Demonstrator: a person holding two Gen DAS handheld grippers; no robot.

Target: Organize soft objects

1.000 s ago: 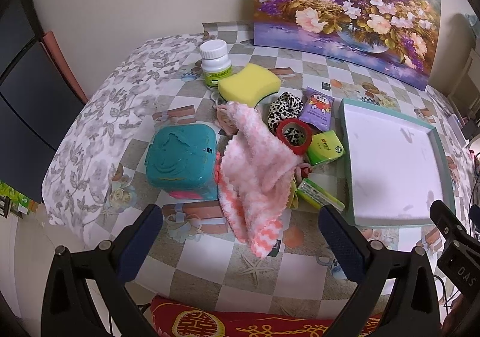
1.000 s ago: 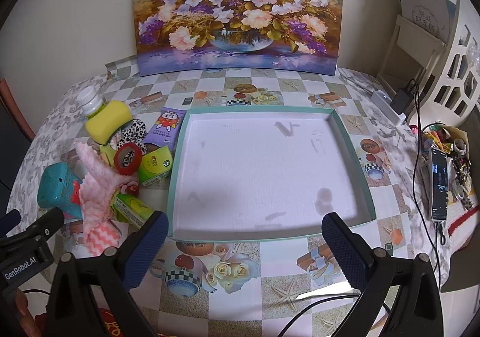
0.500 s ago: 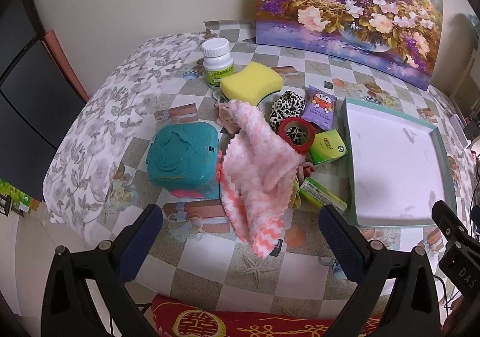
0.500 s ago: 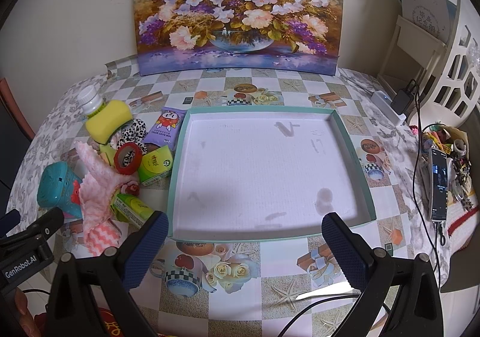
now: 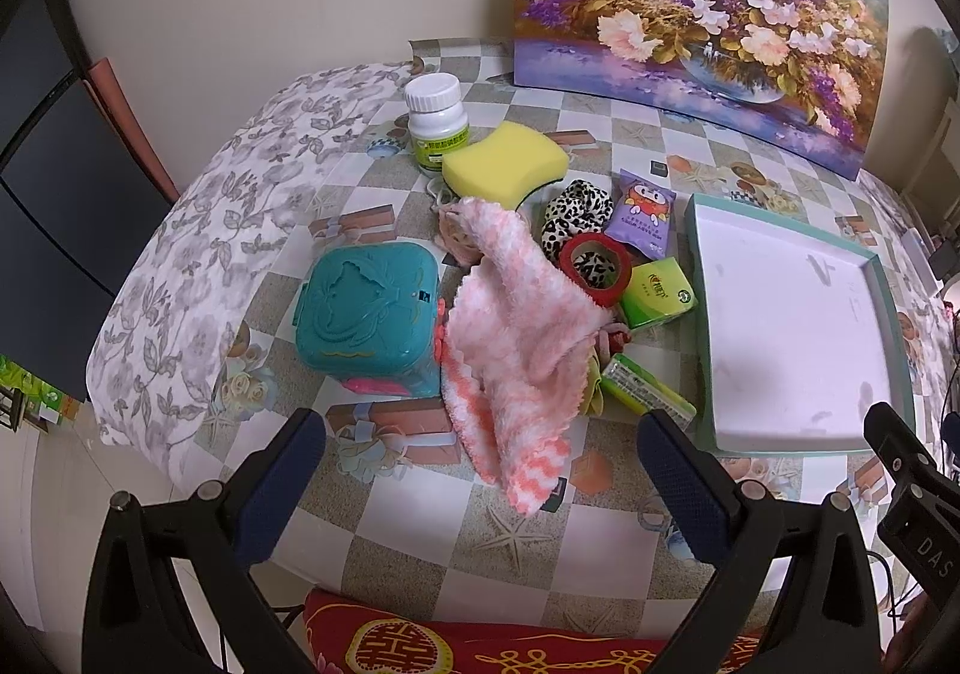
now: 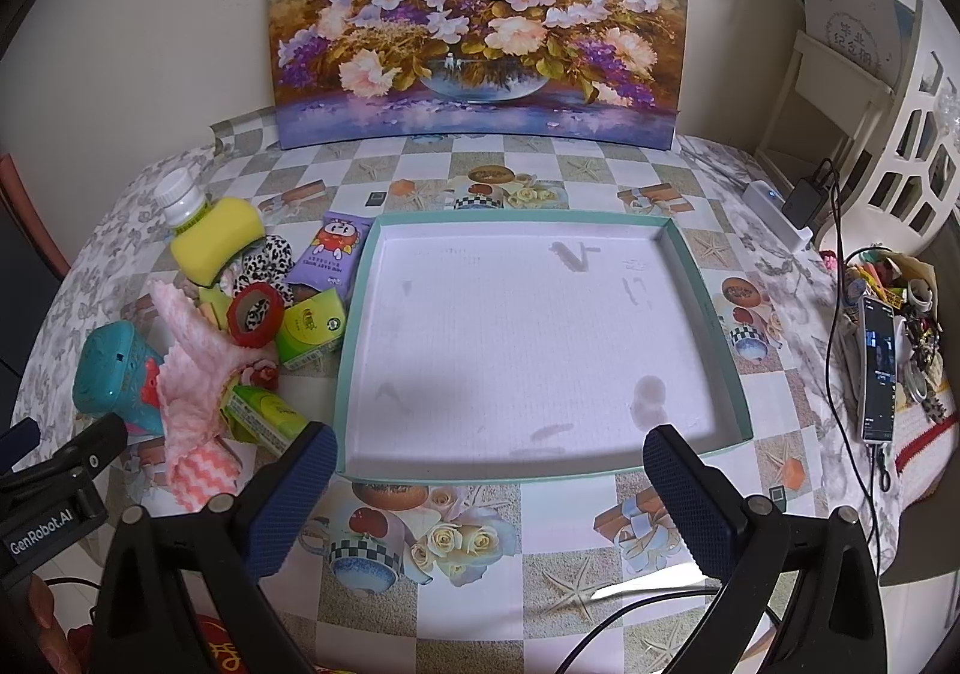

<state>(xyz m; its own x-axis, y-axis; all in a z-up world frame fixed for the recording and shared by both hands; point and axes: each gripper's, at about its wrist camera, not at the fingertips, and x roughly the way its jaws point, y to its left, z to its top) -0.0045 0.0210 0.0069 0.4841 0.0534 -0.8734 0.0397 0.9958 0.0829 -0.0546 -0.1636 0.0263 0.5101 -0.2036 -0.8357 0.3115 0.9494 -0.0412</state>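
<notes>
A: Progress? Nothing is judged sorted yet. The shallow teal-rimmed white tray [image 6: 708,302] at the tabletop's right side is seen bare; all items are heaped along its left edge.

B: Tools? The left tool [image 5: 480,470] is held spread above the near tabletop edge, nothing pinched. The right tool [image 6: 489,485] is likewise spread, at the tray's near rim.

A: Soft goods noted: a fluffy pink-and-white knitted cloth [image 5: 516,338] draped against a hard teal plastic case [image 5: 366,314]; a yellow foam sponge [image 5: 504,164]; a leopard-print fabric scrunchie [image 5: 579,212].

B: All three are judged left to move.
</notes>
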